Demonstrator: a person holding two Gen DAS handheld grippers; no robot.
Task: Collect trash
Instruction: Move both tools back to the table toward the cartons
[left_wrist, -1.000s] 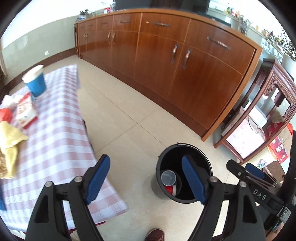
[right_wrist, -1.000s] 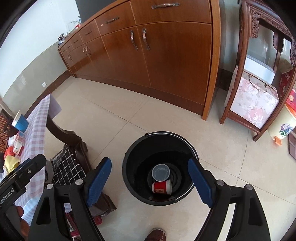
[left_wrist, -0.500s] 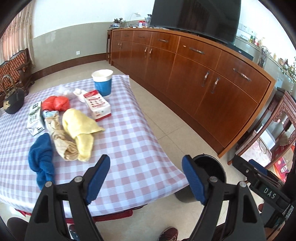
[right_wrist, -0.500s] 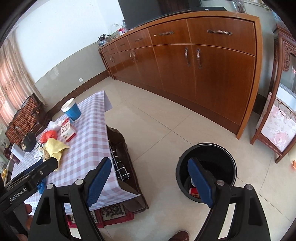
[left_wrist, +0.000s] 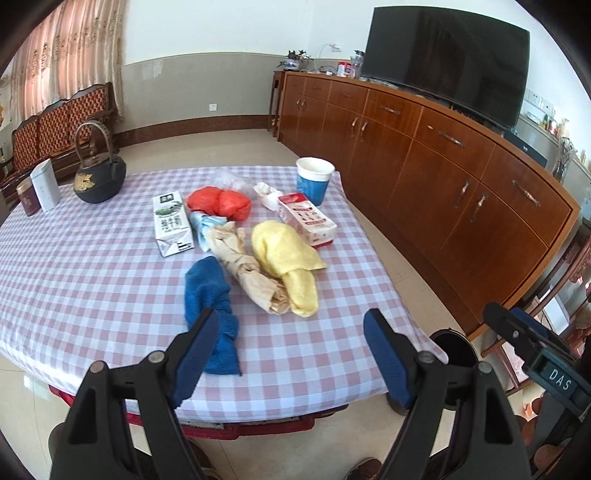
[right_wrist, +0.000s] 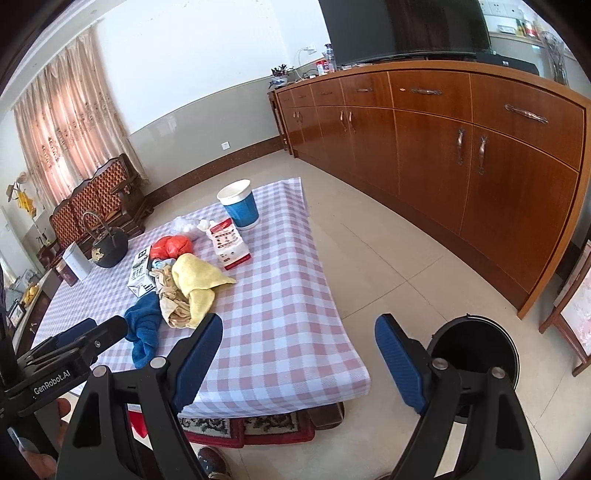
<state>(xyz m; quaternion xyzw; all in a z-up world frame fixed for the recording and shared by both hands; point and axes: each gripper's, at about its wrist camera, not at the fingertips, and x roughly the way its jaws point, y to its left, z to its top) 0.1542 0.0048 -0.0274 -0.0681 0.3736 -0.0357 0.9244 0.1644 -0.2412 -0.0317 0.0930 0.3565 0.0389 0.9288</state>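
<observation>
On the checked tablecloth lies a cluster of items: a blue paper cup, a red-and-white packet, a yellow cloth, crumpled brown paper, a blue cloth, a milk carton and a red bag. My left gripper hovers open and empty over the table's near edge, just in front of the blue cloth. My right gripper is open and empty over the table's right corner. The black bin stands on the floor to the right.
A black kettle and two tins sit at the table's far left. A long wooden sideboard with a TV runs along the right. Tiled floor lies between table and sideboard. A wooden bench stands by the curtains.
Both views have swung away from the bin on the floor and up over the table, so the pile of items is now in front. Both grippers have stayed open and empty.
</observation>
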